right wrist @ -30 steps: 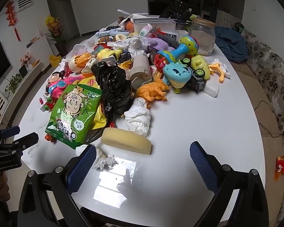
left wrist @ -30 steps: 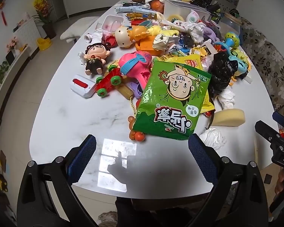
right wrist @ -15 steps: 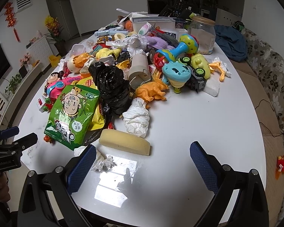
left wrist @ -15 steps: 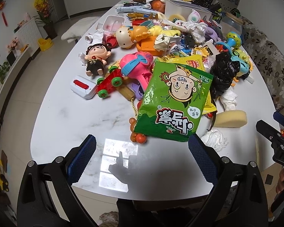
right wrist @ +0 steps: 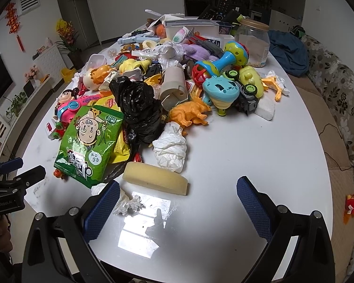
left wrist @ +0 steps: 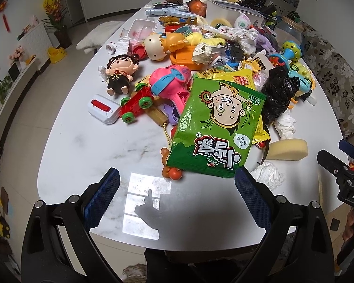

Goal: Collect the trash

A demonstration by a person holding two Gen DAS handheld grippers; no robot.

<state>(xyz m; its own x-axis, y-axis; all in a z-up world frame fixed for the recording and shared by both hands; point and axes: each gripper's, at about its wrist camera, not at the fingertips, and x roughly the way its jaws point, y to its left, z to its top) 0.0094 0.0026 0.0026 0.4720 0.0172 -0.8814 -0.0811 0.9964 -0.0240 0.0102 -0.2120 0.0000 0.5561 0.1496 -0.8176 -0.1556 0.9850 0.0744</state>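
Meanwhile, both tools are hovering spread and empty over the white worktop (left wrist: 82,146): the left tool (left wrist: 177,198) facing a green snack bag (left wrist: 214,129), the right tool (right wrist: 177,202) nearing a crumpled tissue (right wrist: 127,202) beside a yellow sponge (right wrist: 155,179).

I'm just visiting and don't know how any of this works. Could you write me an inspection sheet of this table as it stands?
Surface: white table, glossy, near edge bare.
Job's things: green snack bag atop yellow wrapper; black plastic bag; crumpled tissue; small tissue wad.
Clutter: yellow sponge, doll, orange dinosaur, glass jar, many toys piled.
Grippers: left gripper open, empty; right gripper open, empty, above table edge.
Cables: thin cable on floor.
Surroundings: floral sofa, flowers.
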